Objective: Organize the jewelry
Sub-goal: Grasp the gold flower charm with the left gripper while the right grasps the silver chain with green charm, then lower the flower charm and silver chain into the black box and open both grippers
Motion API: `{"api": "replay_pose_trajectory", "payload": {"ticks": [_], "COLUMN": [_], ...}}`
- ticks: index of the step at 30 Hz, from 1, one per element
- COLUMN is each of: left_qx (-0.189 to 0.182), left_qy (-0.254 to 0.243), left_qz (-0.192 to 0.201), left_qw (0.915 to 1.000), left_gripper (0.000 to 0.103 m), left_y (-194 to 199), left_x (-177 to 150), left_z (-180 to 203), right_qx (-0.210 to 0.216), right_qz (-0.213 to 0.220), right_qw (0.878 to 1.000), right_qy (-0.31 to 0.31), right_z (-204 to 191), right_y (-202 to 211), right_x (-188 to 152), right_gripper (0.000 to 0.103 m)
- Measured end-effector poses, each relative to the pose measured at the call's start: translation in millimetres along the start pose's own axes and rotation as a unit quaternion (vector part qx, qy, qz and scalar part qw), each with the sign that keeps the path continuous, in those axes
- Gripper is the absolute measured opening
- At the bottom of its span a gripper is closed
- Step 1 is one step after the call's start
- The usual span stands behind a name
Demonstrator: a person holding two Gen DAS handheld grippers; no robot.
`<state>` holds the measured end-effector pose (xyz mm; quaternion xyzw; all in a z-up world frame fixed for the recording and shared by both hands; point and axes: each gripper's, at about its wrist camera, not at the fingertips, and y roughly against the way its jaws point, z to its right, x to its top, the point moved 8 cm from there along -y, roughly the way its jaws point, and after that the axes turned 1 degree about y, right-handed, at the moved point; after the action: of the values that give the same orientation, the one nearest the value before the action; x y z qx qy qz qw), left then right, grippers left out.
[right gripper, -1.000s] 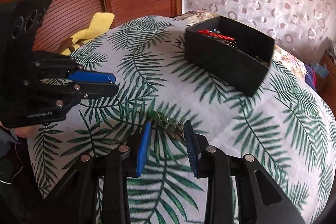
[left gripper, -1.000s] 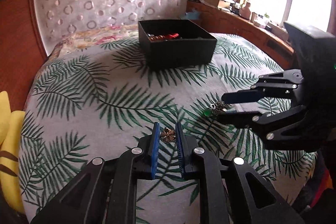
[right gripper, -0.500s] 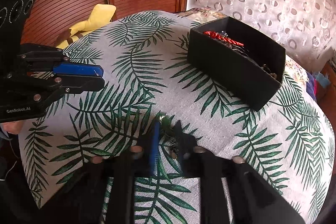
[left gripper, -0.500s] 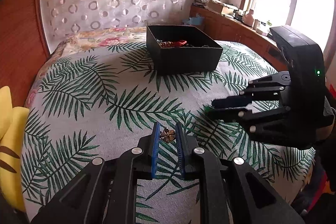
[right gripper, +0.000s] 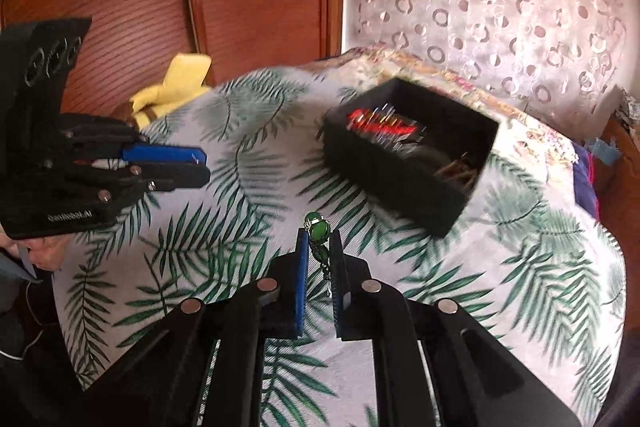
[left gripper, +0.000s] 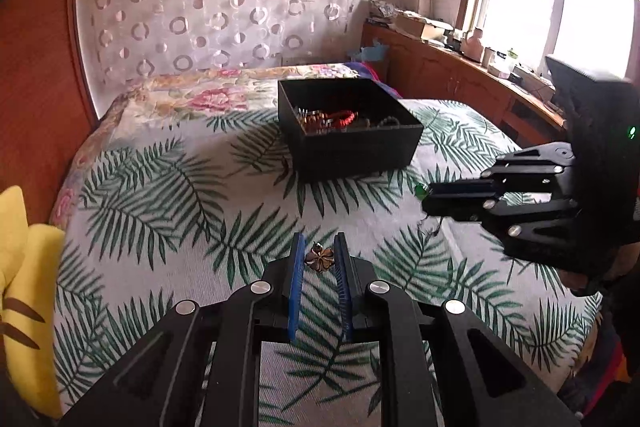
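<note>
Both grippers clamped on jewelry above the leaf-print cover.
A flower charm (left gripper: 319,257) is pinched by the left gripper (left gripper: 318,259); a green-stone pendant (right gripper: 319,231) is held in the just-closed right gripper (right gripper: 319,245), near the black box (right gripper: 404,183).

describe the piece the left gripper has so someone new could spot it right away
Start at the palm-leaf bedspread, then come forward from the black box to the left gripper. Pinched at its blue pads is a small brown flower-shaped charm, unlike the green stone piece the right gripper holds.
</note>
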<state>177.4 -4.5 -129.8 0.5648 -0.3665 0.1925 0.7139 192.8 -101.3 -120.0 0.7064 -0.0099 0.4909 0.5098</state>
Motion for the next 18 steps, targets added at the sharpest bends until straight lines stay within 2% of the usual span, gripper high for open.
{"api": "replay_pose_trajectory", "payload": {"ticks": [9,18], "left_qx": [0.004,-0.006], "left_qy": [-0.009,-0.011], "left_qz": [0.013,0.027], "left_qw": [0.9999,0.9996], "left_gripper": [0.014,0.014], "left_y": [-7,-24], "left_x": [33,72], "left_z": [3,12], "right_qx": [-0.036,-0.057], "right_qz": [0.043,0.042], "right_qw": [0.998,0.997], "right_qy": [-0.006,-0.024], "right_z": [39,84], "right_y": [25,6], "right_x": [49,82], "right_gripper": [0.012,0.012]}}
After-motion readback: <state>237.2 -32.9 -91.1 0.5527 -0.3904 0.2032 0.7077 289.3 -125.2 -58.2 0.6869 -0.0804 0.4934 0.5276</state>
